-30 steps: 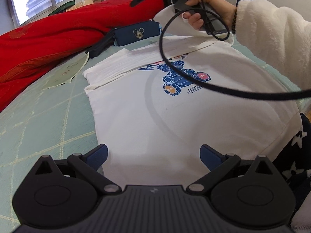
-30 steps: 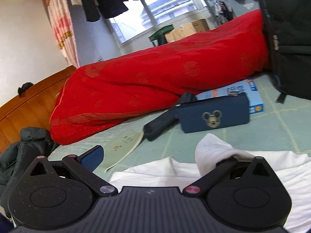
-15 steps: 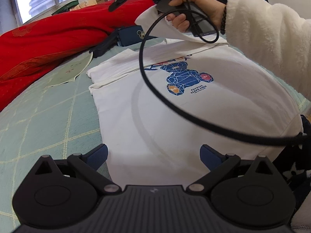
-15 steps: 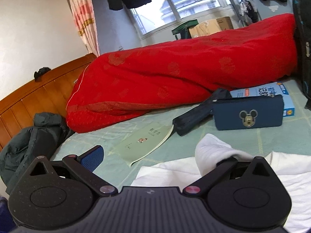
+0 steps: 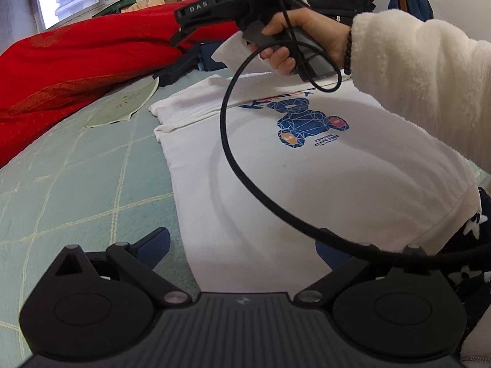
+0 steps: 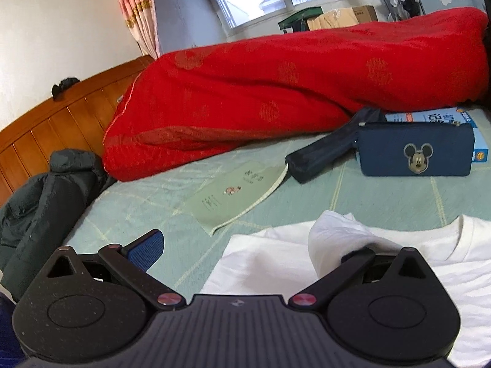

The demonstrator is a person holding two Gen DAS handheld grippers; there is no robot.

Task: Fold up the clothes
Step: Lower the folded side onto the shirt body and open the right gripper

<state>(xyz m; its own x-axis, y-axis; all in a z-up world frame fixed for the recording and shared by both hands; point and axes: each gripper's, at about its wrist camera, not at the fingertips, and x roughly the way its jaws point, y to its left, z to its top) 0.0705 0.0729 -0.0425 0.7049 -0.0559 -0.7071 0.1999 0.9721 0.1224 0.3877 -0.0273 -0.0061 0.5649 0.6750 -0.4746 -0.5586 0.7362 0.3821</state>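
A white T-shirt (image 5: pixel 307 184) with a blue bear print lies flat on the green checked bed sheet (image 5: pixel 76 184). My left gripper (image 5: pixel 242 247) is open, its blue pads just above the shirt's near hem, holding nothing. My right gripper (image 6: pixel 251 245) is wide open; a bunched white sleeve (image 6: pixel 334 236) is draped over its right finger, lifted off the shirt (image 6: pixel 276 260). In the left wrist view the right gripper (image 5: pixel 214 15) is held high over the shirt's collar end, with white cloth (image 5: pixel 233 52) hanging under it.
A red quilt (image 6: pixel 276 92) lies along the back. A dark blue Mickey pouch (image 6: pixel 414 153), a black case (image 6: pixel 322 153), a blue box (image 6: pixel 445 119) and a green booklet (image 6: pixel 236 190) lie beyond the shirt. A dark jacket (image 6: pixel 40 196) sits by the wooden headboard (image 6: pixel 61 116). A black cable (image 5: pixel 245 190) loops over the shirt.
The right gripper has risen and swung left with the white sleeve still over its finger. The left gripper has stayed open at the hem and shifted slightly.
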